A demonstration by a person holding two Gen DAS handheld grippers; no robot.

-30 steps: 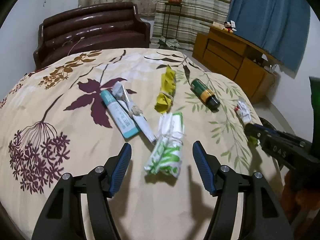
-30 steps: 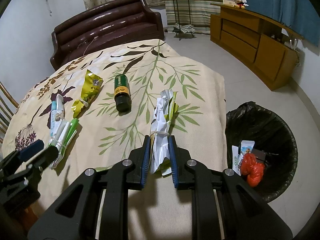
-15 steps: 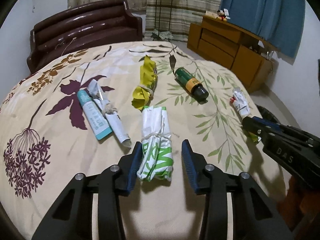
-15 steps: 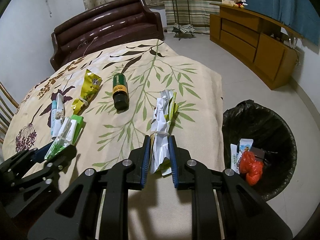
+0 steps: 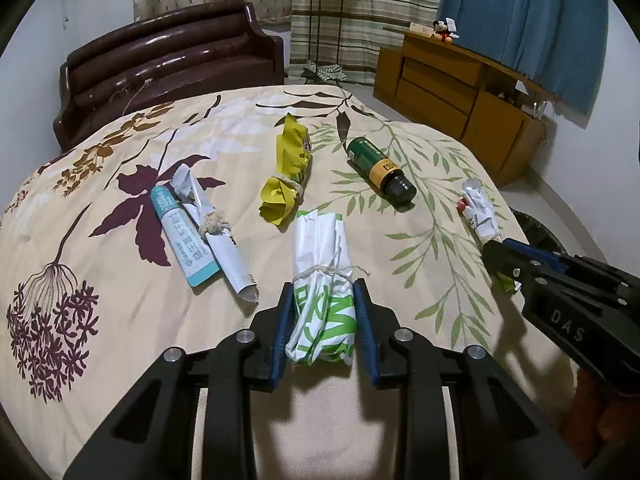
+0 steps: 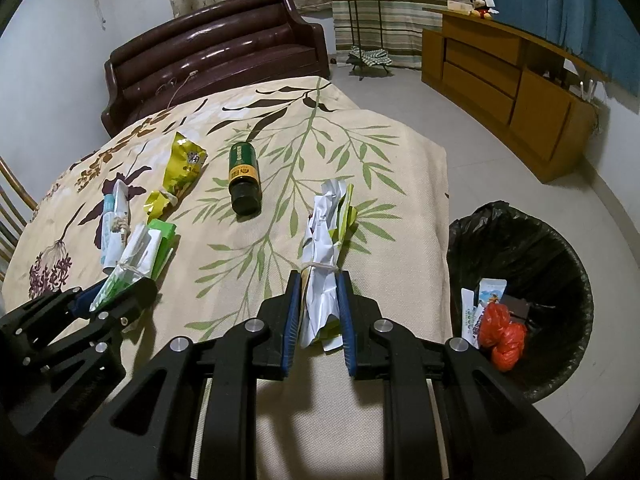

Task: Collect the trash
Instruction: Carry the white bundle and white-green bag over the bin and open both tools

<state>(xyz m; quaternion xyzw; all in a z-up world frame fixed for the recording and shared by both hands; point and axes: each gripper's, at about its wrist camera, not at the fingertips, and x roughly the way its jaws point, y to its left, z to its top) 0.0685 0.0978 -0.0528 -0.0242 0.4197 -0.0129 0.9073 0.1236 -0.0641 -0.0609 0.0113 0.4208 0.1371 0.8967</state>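
Observation:
On the floral tablecloth (image 5: 120, 320) lies a green-and-white wrapper bundle (image 5: 320, 248) tied with string. My left gripper (image 5: 323, 285) is closing on its near end, and both blue pads touch its sides. My right gripper (image 6: 319, 278) is shut on a crumpled white wrapper bundle (image 6: 326, 220) near the table's right edge. A black-lined trash bin (image 6: 520, 240) stands on the floor to the right of it, with packets and a red bag inside. Each gripper shows in the other's view: the right gripper (image 5: 494, 246) and the left gripper (image 6: 116, 294).
More trash lies further up the cloth: a tied teal-and-white tube bundle (image 5: 192, 232), a yellow wrapper (image 5: 290, 172) and a dark green bottle (image 5: 380, 170) on its side. A brown sofa (image 5: 172, 64) stands behind the table, a wooden cabinet (image 5: 460, 92) at right.
My left gripper moved forward over the green-and-white bundle and its jaws narrowed from wide open until the pads reached the bundle's sides. The right gripper stayed still, holding the white bundle.

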